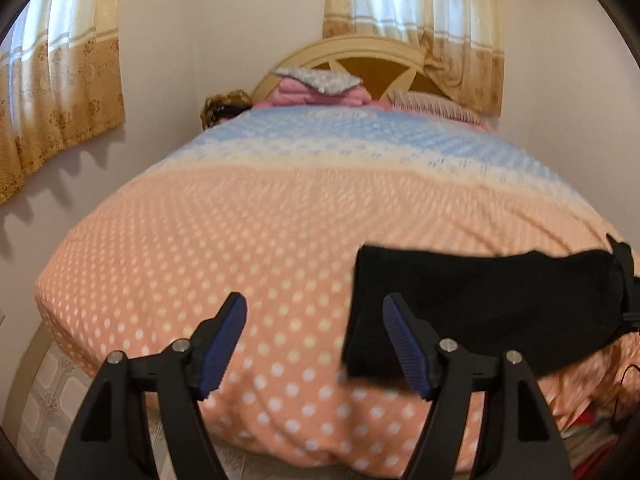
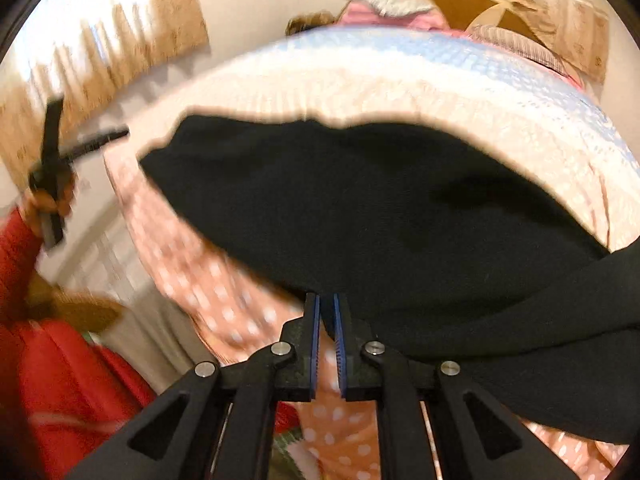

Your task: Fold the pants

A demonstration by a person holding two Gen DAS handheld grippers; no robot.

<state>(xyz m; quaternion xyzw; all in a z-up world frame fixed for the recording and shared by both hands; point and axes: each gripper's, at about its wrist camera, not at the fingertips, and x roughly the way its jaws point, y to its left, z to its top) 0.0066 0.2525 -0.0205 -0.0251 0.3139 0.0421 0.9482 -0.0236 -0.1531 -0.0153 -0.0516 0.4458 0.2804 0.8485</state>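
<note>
The black pants (image 1: 488,312) lie in a folded band across the near right part of the bed (image 1: 240,240), which has an orange cover with white dots. My left gripper (image 1: 316,320) stands open just left of the pants' left end. Only bedspread shows between its blue pads, and its right finger (image 1: 408,344) is in front of the cloth's edge. In the right wrist view the pants (image 2: 380,216) fill the middle. My right gripper (image 2: 326,304) is shut on their near edge, with dark cloth between the pad tips. The left gripper (image 2: 86,124) appears blurred at the far left, held by a hand.
Folded pink and grey cloths (image 1: 320,88) and a pillow (image 1: 432,108) lie by the cream headboard (image 1: 360,52). Curtains (image 1: 60,112) hang on the left wall, and tiled floor (image 1: 52,384) shows beside the bed. A person in a red sleeve (image 2: 16,256) stands at the bed's near corner.
</note>
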